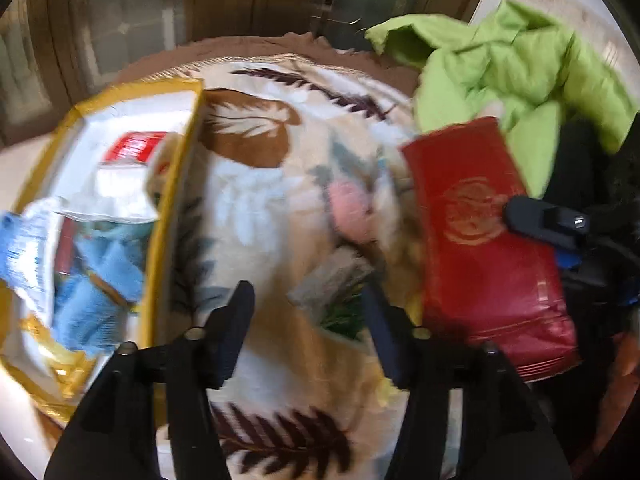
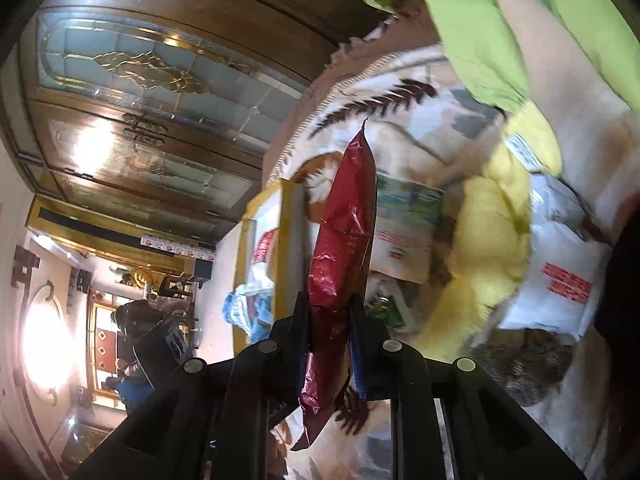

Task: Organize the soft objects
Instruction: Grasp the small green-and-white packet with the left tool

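Observation:
A red foil pouch [image 2: 344, 248] stands edge-on between the fingers of my right gripper [image 2: 330, 312], which is shut on it. In the left wrist view the same red pouch [image 1: 480, 240] hangs at the right over a leaf-patterned blanket [image 1: 272, 200], with one black fingertip of the right gripper [image 1: 544, 220] on it. My left gripper [image 1: 308, 308] is open above the blanket with nothing between its fingers. A yellow-rimmed storage bag [image 1: 176, 184] at the left holds blue cloth [image 1: 96, 280] and white packets.
A lime green garment [image 1: 512, 68] is bunched at the blanket's far right. A yellow soft item [image 2: 492, 232] and a white packet [image 2: 560, 276] lie on the blanket. Wooden glass-panelled doors [image 2: 152, 92] stand behind. A person [image 2: 136, 320] is in the far room.

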A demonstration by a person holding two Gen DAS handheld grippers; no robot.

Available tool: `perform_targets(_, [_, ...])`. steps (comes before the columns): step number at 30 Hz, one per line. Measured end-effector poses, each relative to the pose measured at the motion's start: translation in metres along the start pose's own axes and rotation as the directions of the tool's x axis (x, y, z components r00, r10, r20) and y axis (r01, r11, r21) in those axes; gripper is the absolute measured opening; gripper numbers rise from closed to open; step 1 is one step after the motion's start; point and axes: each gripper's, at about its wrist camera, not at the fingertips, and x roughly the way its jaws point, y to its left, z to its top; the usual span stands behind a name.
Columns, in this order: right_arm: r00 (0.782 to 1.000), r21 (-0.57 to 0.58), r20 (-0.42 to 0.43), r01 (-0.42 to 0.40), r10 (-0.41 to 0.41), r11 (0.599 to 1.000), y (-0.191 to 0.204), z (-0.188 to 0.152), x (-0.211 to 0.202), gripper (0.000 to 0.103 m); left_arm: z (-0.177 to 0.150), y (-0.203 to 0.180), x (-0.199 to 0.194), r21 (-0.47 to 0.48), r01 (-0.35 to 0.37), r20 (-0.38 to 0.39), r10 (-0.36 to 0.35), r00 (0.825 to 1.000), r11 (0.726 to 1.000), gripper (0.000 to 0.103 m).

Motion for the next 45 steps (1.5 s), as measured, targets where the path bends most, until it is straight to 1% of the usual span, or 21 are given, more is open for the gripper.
perform_targets(1, [1.000, 0.009, -0.004, 0.001, -0.001, 1.000, -0.005, 0.000, 0.000, 0.018, -0.001, 0.002, -0.001, -0.002, -0.005, 0.006, 0.005, 1.000, 1.000, 0.059])
perform_targets(3, [1.000, 0.027, -0.014, 0.002, -0.002, 1.000, -0.015, -0.001, 0.001, 0.018, -0.005, 0.011, -0.001, -0.052, 0.030, 0.006, -0.029, 1.000, 0.998, 0.070])
perform_targets(7, [1.000, 0.058, -0.022, 0.001, 0.000, 0.998, -0.027, -0.003, 0.003, 0.018, -0.008, 0.012, 0.017, -0.109, 0.120, -0.050, -0.126, 0.991, 0.987, 0.070])
perform_targets(10, [1.000, 0.060, -0.020, 0.007, -0.006, 0.998, -0.030, -0.004, 0.002, 0.018, -0.003, 0.000, 0.027, -0.112, 0.151, -0.066, -0.159, 0.985, 0.982, 0.070])
perform_targets(12, [1.000, 0.062, -0.018, 0.014, -0.013, 0.998, -0.034, -0.004, -0.001, 0.018, 0.001, -0.009, 0.028, -0.121, 0.183, -0.054, -0.191, 0.980, 0.976, 0.070])
perform_targets(14, [1.000, 0.068, -0.010, 0.019, -0.018, 0.997, -0.037, -0.001, -0.003, 0.018, 0.003, -0.016, 0.021, -0.113, 0.193, -0.027, -0.197, 0.980, 0.975, 0.070])
perform_targets(15, [1.000, 0.074, -0.009, 0.018, -0.017, 0.997, -0.039, 0.000, -0.003, 0.018, 0.005, -0.021, 0.016, -0.098, 0.217, -0.004, -0.219, 0.976, 0.971, 0.070])
perform_targets(16, [1.000, 0.084, -0.008, 0.014, -0.013, 0.996, -0.041, 0.000, -0.003, 0.018, 0.006, -0.025, 0.015, -0.088, 0.234, -0.001, -0.235, 0.972, 0.968, 0.070])
perform_targets(20, [1.000, 0.097, -0.011, 0.017, -0.016, 0.995, -0.045, 0.000, 0.000, 0.018, 0.009, -0.028, 0.025, -0.088, 0.227, -0.041, -0.231, 0.972, 0.970, 0.070])
perform_targets(23, [1.000, 0.100, -0.019, 0.014, -0.012, 0.995, -0.047, 0.000, 0.003, 0.018, 0.010, -0.018, 0.040, -0.152, 0.216, -0.077, -0.229, 0.970, 0.965, 0.070])
perform_targets(26, [1.000, 0.097, -0.012, 0.021, -0.020, 0.995, -0.048, 0.001, 0.004, 0.018, 0.011, -0.010, 0.048, -0.220, 0.234, -0.072, -0.255, 0.964, 0.947, 0.070])
perform_targets(27, [1.000, 0.100, -0.010, 0.019, -0.018, 0.995, -0.049, 0.001, 0.005, 0.018, 0.012, -0.009, 0.049, -0.221, 0.234, -0.070, -0.254, 0.965, 0.947, 0.064])
perform_targets(28, [1.000, 0.108, -0.009, 0.018, -0.017, 0.994, -0.051, 0.002, 0.005, 0.018, 0.013, -0.011, 0.050, -0.205, 0.222, -0.071, -0.240, 0.968, 0.953, 0.055])
perform_targets(29, [1.000, 0.114, -0.008, 0.016, -0.016, 0.993, -0.053, 0.002, 0.005, 0.018, 0.014, -0.012, 0.051, -0.194, 0.209, -0.077, -0.227, 0.971, 0.958, 0.034])
perform_targets(30, [1.000, 0.121, -0.006, 0.015, -0.015, 0.992, -0.055, 0.002, 0.005, 0.018, 0.013, -0.011, 0.054, -0.193, 0.199, -0.086, -0.219, 0.972, 0.961, 0.024])
perform_targets(32, [1.000, 0.135, -0.004, 0.006, -0.005, 0.991, -0.059, 0.001, 0.004, 0.018, 0.012, -0.008, 0.058, -0.216, 0.233, -0.092, -0.258, 0.962, 0.948, 0.020])
perform_targets(34, [1.000, 0.150, -0.003, -0.010, 0.011, 0.989, -0.061, -0.001, 0.003, 0.018, 0.012, -0.016, 0.053, -0.170, 0.242, -0.086, -0.259, 0.962, 0.955, 0.015])
perform_targets(36, [0.999, 0.165, -0.003, -0.032, 0.033, 0.986, -0.063, -0.003, 0.002, 0.018, 0.013, -0.019, 0.047, -0.154, 0.244, -0.074, -0.257, 0.964, 0.958, 0.011])
perform_targets(40, [0.997, 0.155, -0.008, -0.072, 0.075, 0.985, -0.052, -0.005, 0.001, 0.018, 0.013, -0.009, 0.032, -0.160, 0.265, -0.034, -0.274, 0.961, 0.951, 0.010])
perform_targets(44, [0.996, 0.137, -0.009, -0.086, 0.088, 0.987, -0.038, -0.004, 0.004, 0.018, 0.014, 0.005, 0.026, -0.185, 0.264, -0.014, -0.271, 0.963, 0.947, 0.010])
perform_targets(45, [0.995, 0.137, -0.011, -0.093, 0.095, 0.986, -0.036, -0.004, 0.005, 0.018, 0.014, 0.007, 0.024, -0.190, 0.277, -0.006, -0.283, 0.959, 0.942, 0.010])
